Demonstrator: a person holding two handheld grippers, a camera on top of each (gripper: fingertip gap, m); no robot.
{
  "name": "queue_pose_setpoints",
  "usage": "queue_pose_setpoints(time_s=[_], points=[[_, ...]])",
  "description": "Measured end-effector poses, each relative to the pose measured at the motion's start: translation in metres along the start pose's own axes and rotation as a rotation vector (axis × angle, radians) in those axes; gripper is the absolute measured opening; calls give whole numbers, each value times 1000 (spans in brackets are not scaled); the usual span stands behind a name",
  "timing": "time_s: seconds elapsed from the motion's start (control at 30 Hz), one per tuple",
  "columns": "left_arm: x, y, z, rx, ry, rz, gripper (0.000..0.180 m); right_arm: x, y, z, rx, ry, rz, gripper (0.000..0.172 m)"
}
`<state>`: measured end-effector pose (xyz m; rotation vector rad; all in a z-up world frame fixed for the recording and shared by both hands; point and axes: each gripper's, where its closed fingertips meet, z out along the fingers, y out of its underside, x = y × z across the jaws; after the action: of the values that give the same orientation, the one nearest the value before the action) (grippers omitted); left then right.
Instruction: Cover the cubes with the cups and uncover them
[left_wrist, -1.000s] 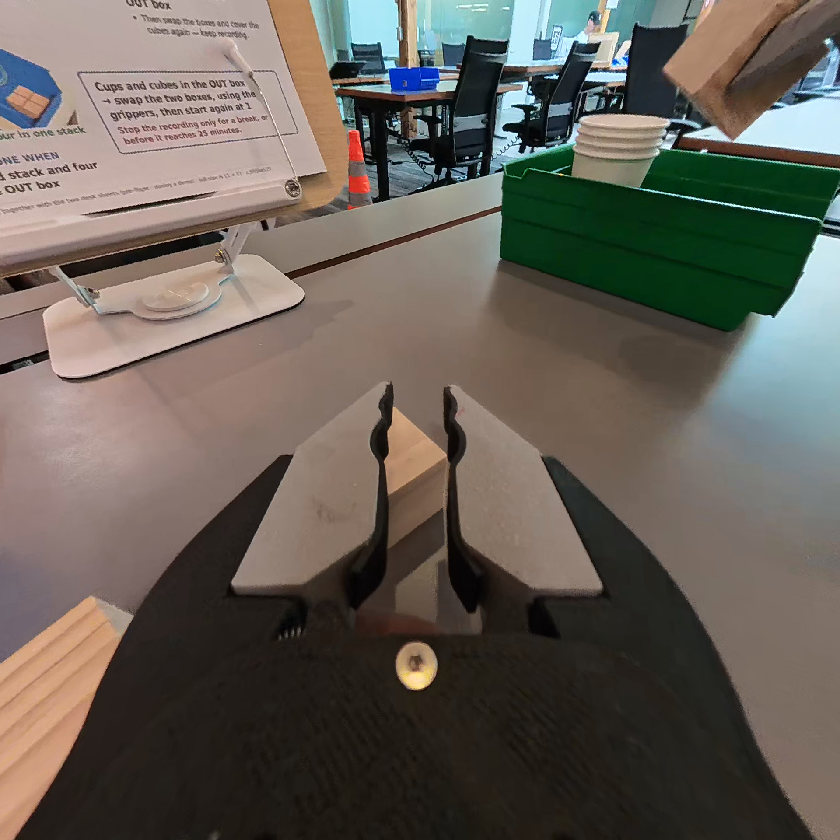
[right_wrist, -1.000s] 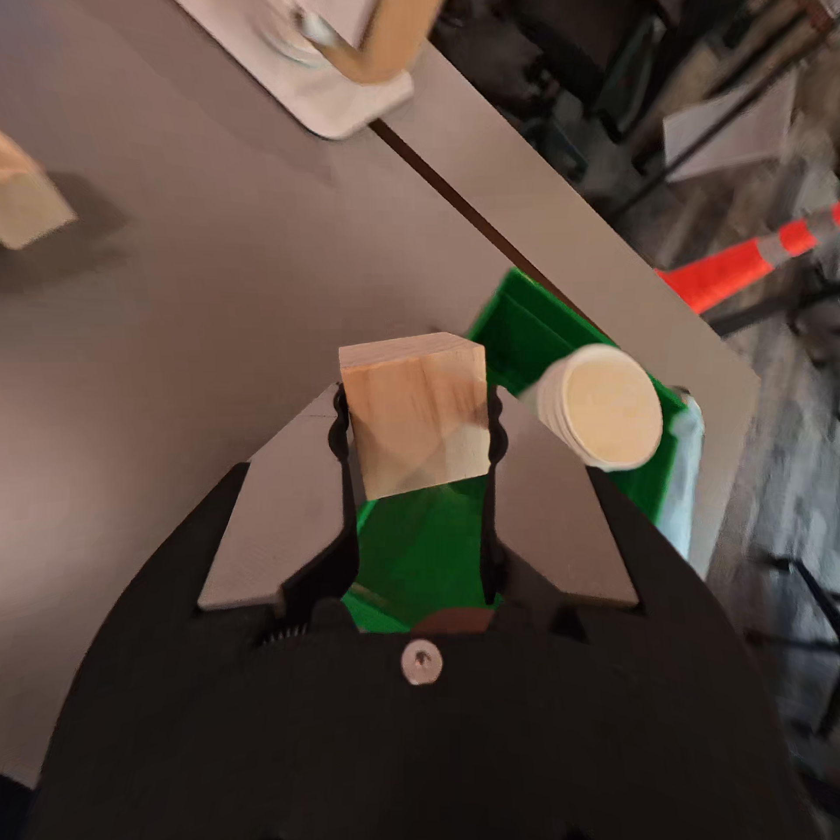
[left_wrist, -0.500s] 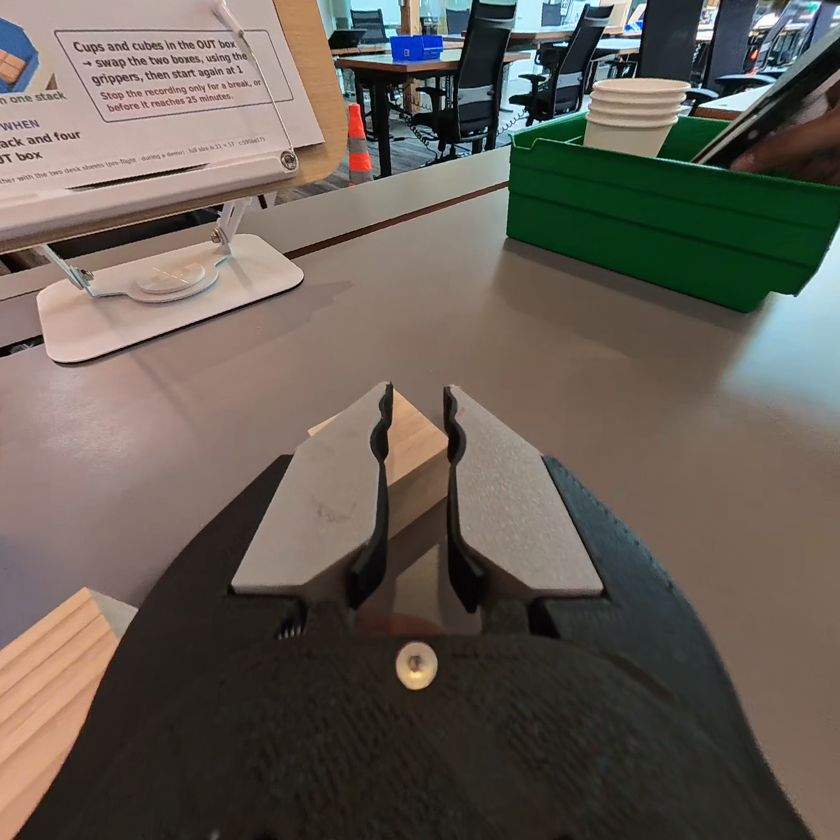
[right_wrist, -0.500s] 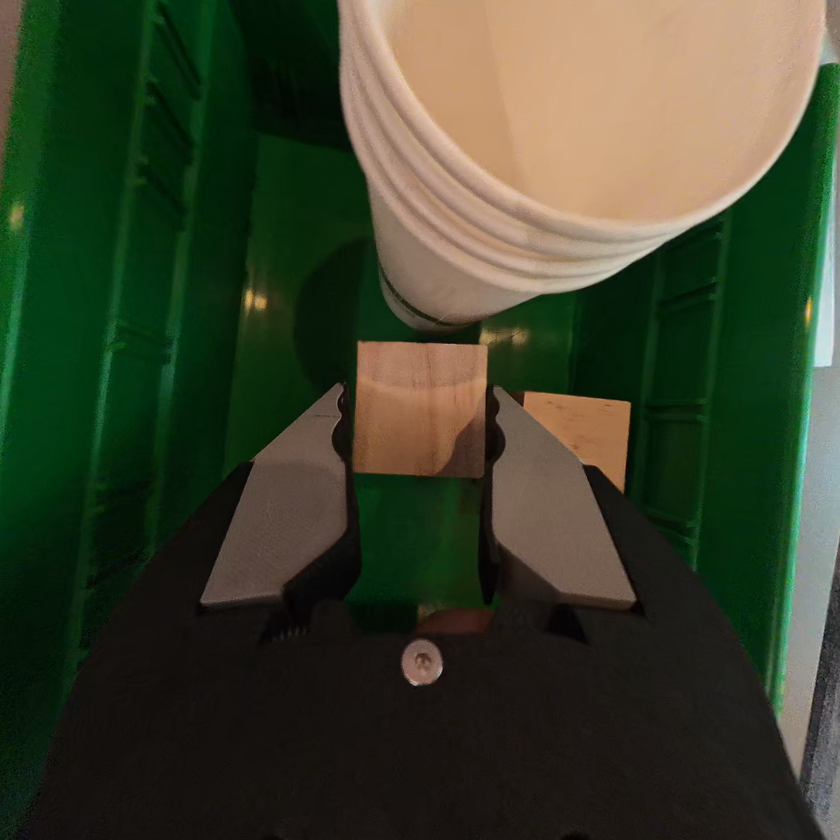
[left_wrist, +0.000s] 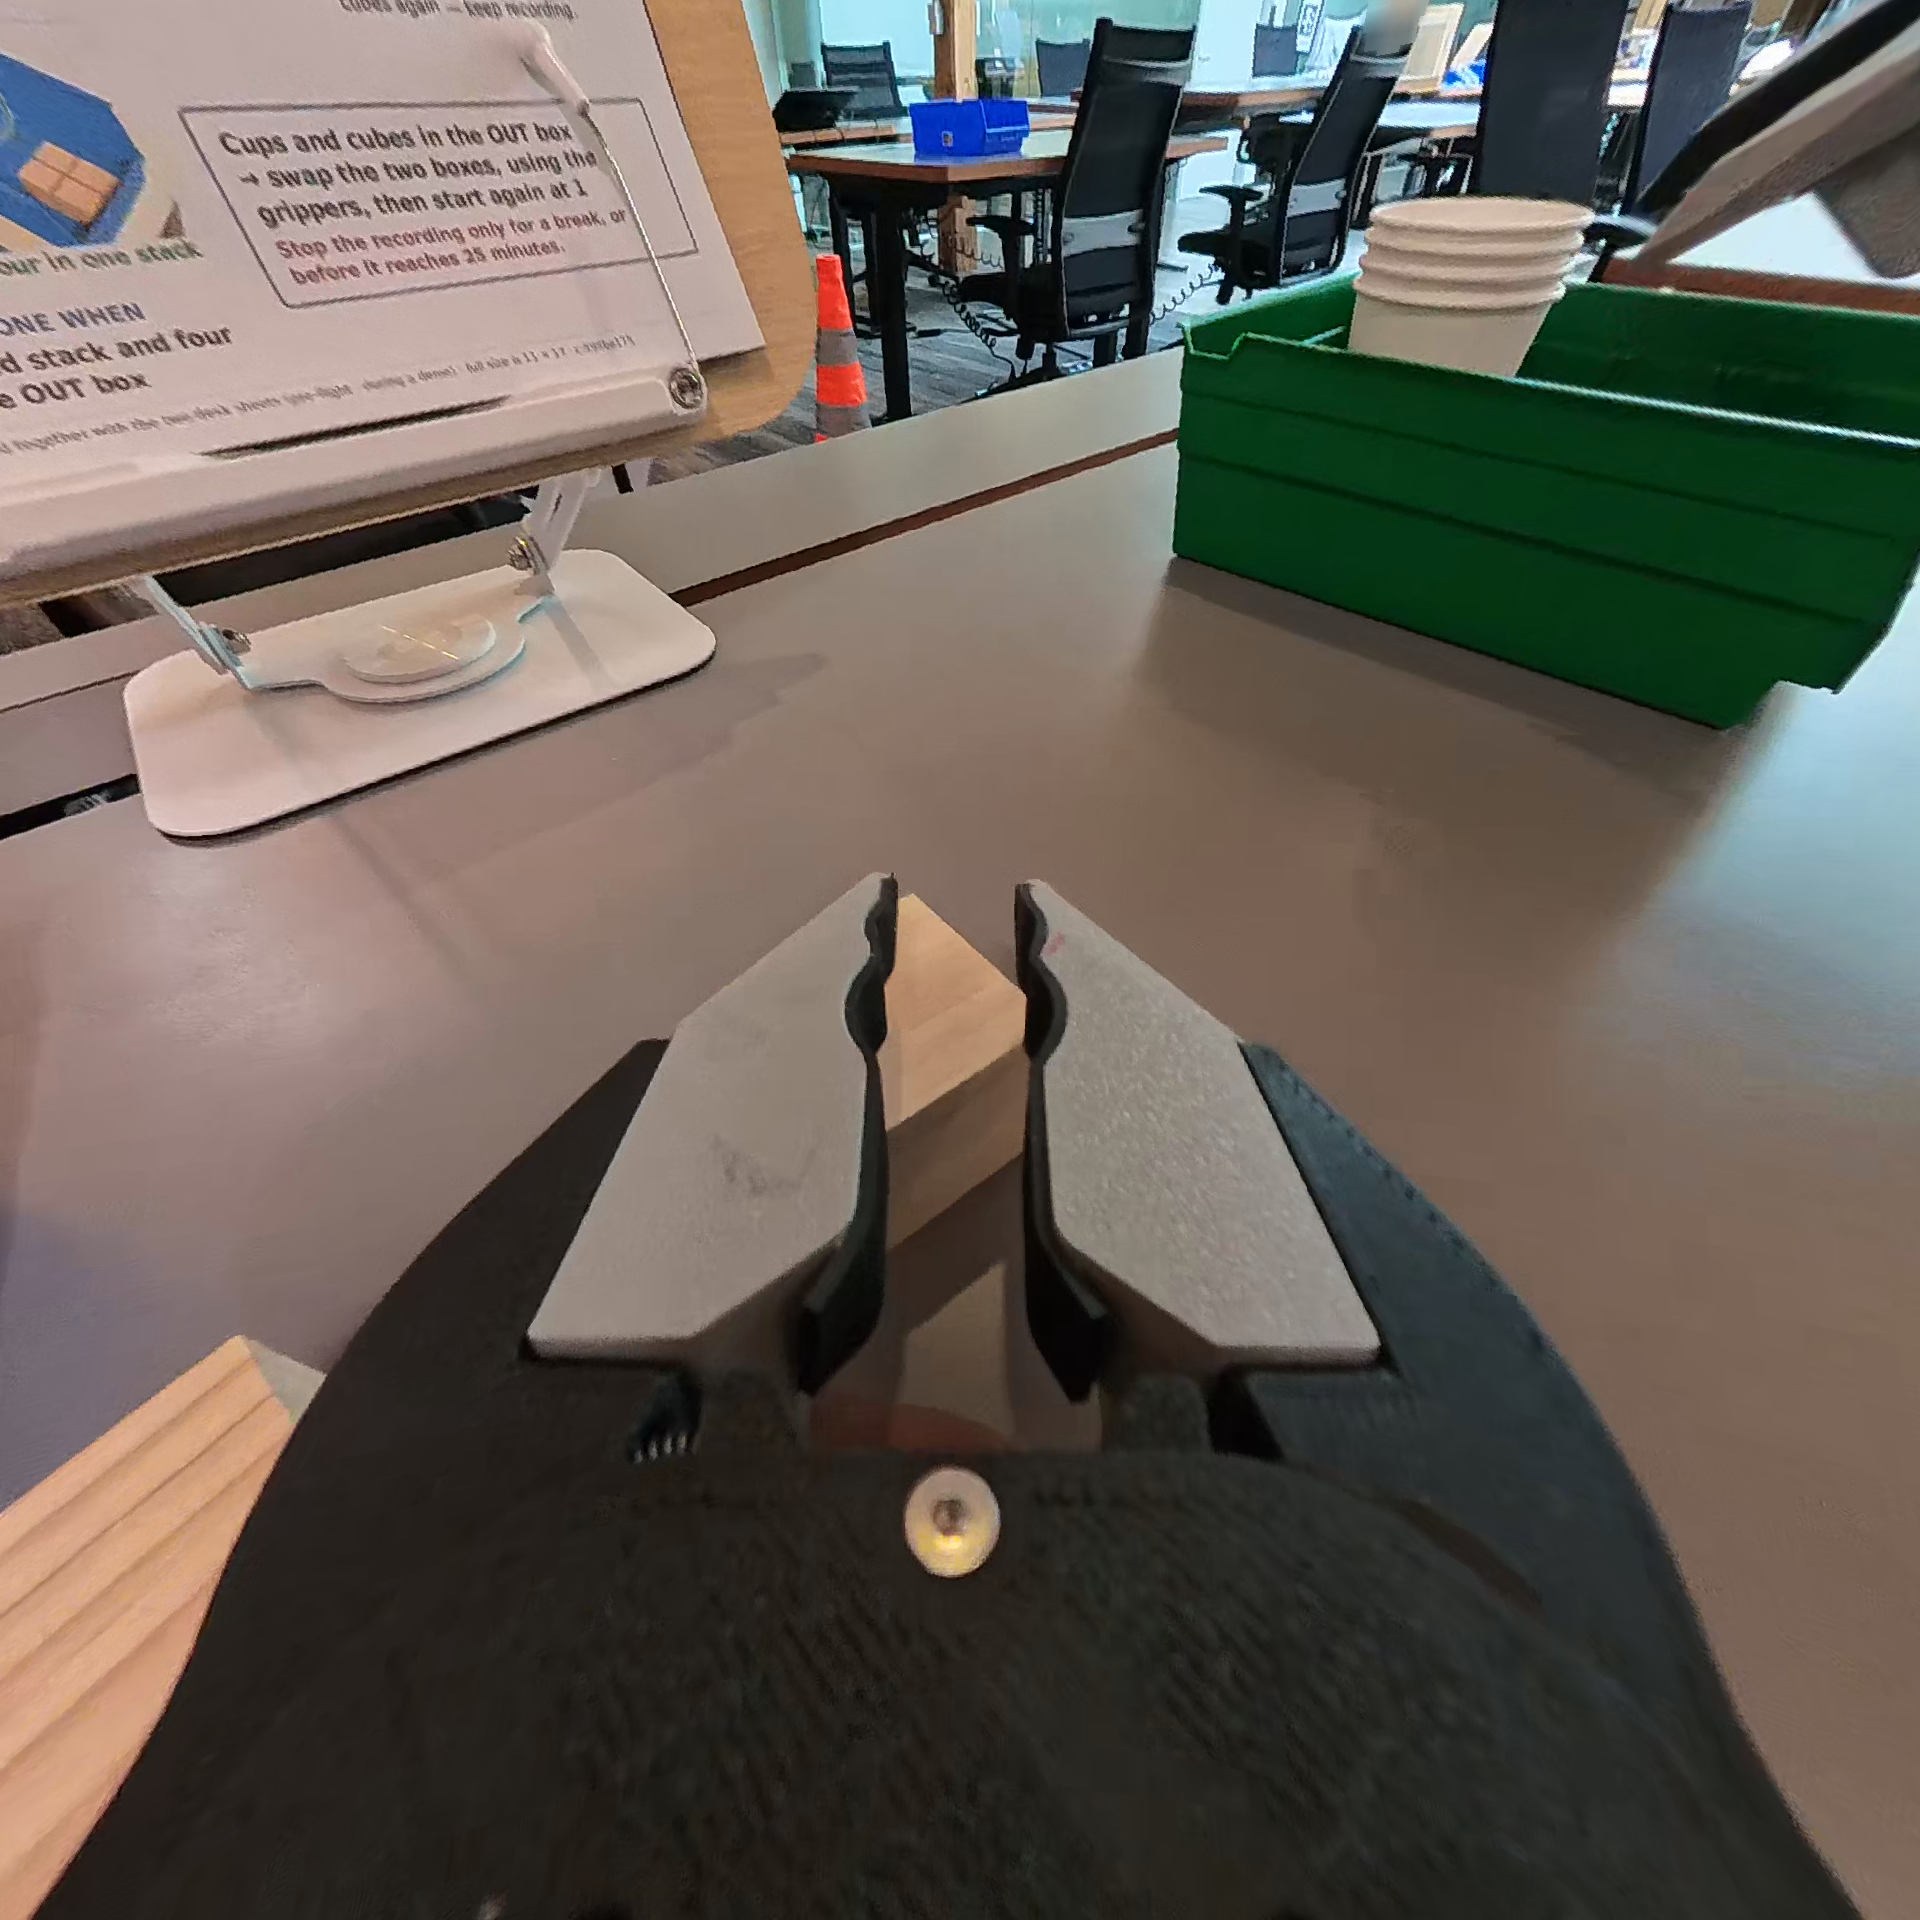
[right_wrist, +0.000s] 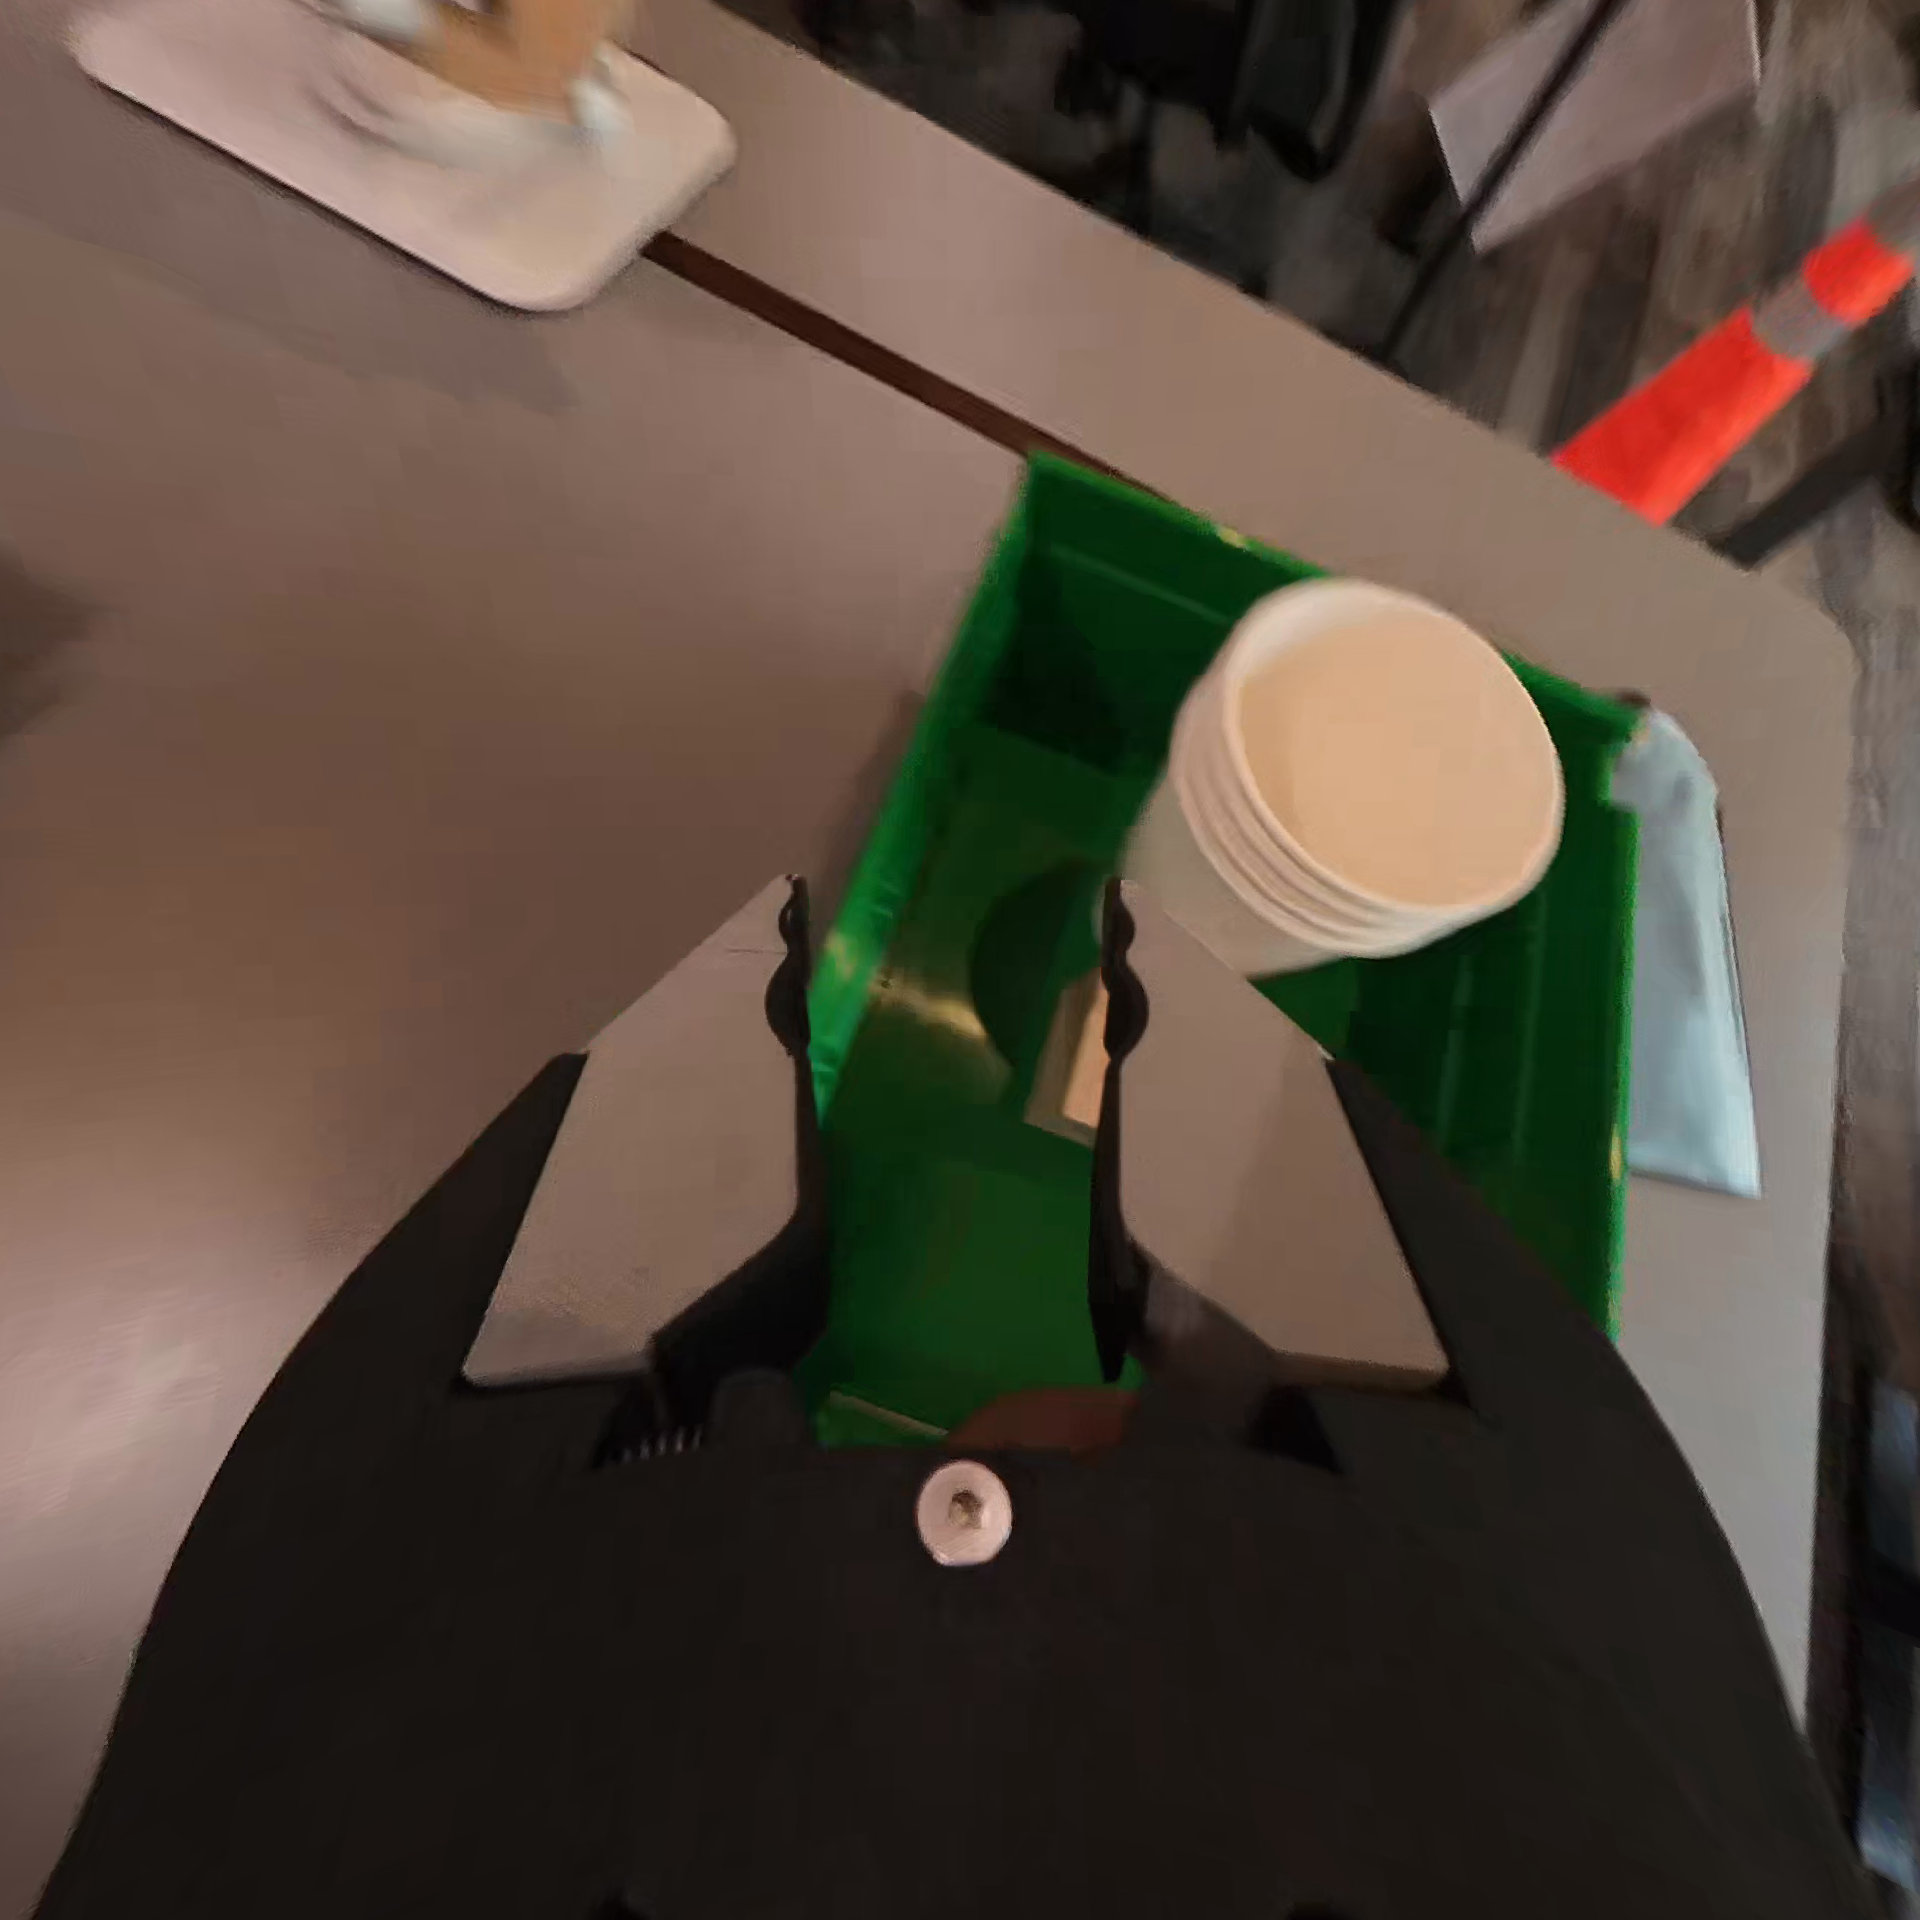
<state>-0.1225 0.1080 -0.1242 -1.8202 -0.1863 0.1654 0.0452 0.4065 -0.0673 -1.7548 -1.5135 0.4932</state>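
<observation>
Our left tongs (left_wrist: 951, 904) narrow, above cube (left_wrist: 951, 1023); right tongs (right_wrist: 954, 914) wide, empty over bin (right_wrist: 1455, 1091). Risk: we nudge cube aside closing off-centre.

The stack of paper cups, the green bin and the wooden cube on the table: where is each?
Stack of paper cups (left_wrist: 1460, 281): left wrist view, on its side wall.
Green bin (left_wrist: 1507, 520): left wrist view, on its near outer wall.
Wooden cube (left_wrist: 951, 1018): left wrist view, on its top face.
</observation>
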Motion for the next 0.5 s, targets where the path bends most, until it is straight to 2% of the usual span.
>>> queue_pose_setpoints(time_s=[0.13,0.27,0.33,0.4,0.5], points=[[-6,-3,-4,12,-12,-18,22,-100,-50,-30,151,-224,-156,58],[-23,2,-10,-22,-106,9,23,-192,-62,-28,169,-370,-316,62],[-26,4,-11,-36,-137,26,19,-219,-62,-16,169,-387,-355,61],[-32,6,-11,-48,-170,-3,0,-234,-59,1,164,-383,-361,59],[-55,9,-16,-76,-293,-31,0,-243,-51,25,174,-370,-303,56]])
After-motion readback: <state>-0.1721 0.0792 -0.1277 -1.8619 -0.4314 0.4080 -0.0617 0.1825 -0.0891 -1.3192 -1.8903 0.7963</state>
